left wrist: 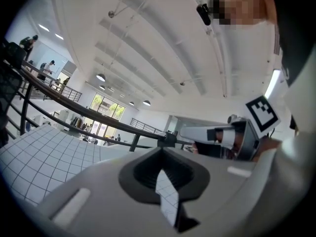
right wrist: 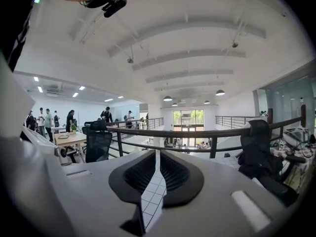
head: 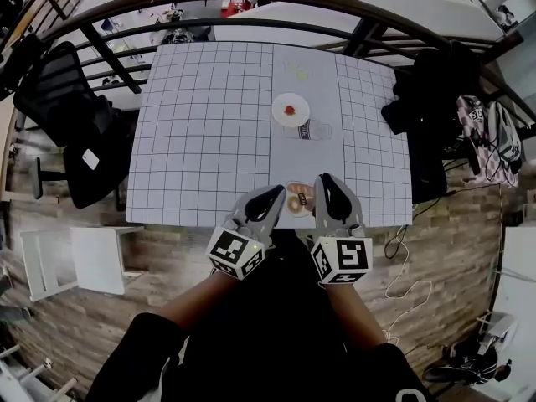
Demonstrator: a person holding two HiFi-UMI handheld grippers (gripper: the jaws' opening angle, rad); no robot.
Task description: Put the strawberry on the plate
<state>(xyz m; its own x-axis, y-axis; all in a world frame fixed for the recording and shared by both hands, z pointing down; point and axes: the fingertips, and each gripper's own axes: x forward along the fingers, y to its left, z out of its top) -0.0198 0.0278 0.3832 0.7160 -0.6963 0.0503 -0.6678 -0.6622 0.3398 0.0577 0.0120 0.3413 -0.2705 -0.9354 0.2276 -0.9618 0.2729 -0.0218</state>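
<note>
In the head view the red strawberry (head: pixel 290 110) lies on a small white plate (head: pixel 278 101) towards the far middle of the grid-patterned table (head: pixel 201 132). Both grippers are held at the near edge, far from the plate. My left gripper (head: pixel 272 193) and my right gripper (head: pixel 325 182) point away from me, side by side. In the left gripper view the left gripper (left wrist: pixel 159 158) has its jaws drawn together to a thin slit with nothing in it. The right gripper (right wrist: pixel 157 156) looks the same in its own view, tilted up over the railing.
A flat packet with round orange items (head: pixel 298 199) lies at the near edge between the grippers. A clear wrapper (head: pixel 311 130) sits just beside the plate. A pale object (head: pixel 300 74) is farther back. A black chair (head: pixel 63 111) stands left, bags (head: pixel 435 99) right.
</note>
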